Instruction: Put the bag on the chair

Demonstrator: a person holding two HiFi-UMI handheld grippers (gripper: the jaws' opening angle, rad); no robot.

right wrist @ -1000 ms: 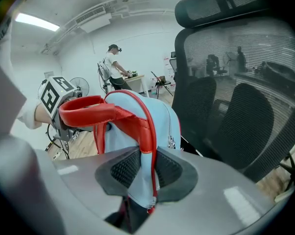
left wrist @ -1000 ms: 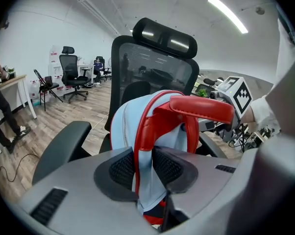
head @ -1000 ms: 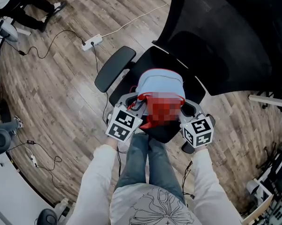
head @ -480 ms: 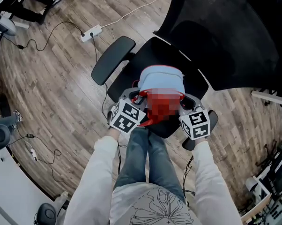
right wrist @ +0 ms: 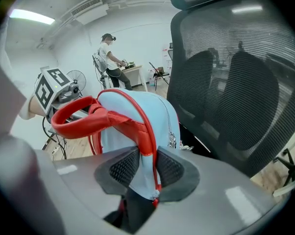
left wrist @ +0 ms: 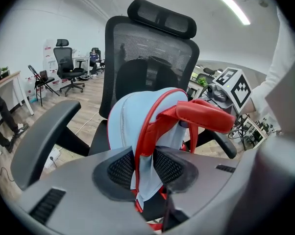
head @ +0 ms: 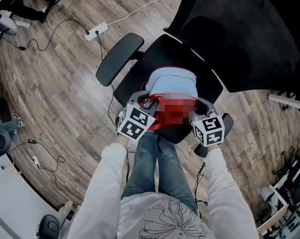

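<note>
Brown wood planks make the floor (head: 65, 83) of this big room. A white power strip (head: 95, 32) lies on it, far and to the left, with a white cord (head: 140, 20) running from it. A big black chair (head: 180, 54) stands in the middle. Its tall mesh back is on the far right, and one black armrest (head: 119, 59) sticks out on the left.

The bag (head: 172, 83) is light blue with red edges. It is over the near part of the chair's seat, right in front of the person's legs (head: 157, 168) in blue jeans. I cannot tell if its bottom sits on the seat. A fat red handle (left wrist: 206, 114) pokes up from the top of the bag.

The left gripper (left wrist: 145, 163) is on the left side of the bag. Its jaws are opening, with a red strip and blue cloth of the bag between them, and the pads touch the cloth. The right gripper (right wrist: 146, 165) is on the right side of the bag. Its jaws are opening too, with the bag's blue cloth and red edge between them, and the pads touch it.

Far off in the room, another black chair (left wrist: 69, 67) stands on wheels, and a person (right wrist: 108, 53) stands by a desk.
</note>
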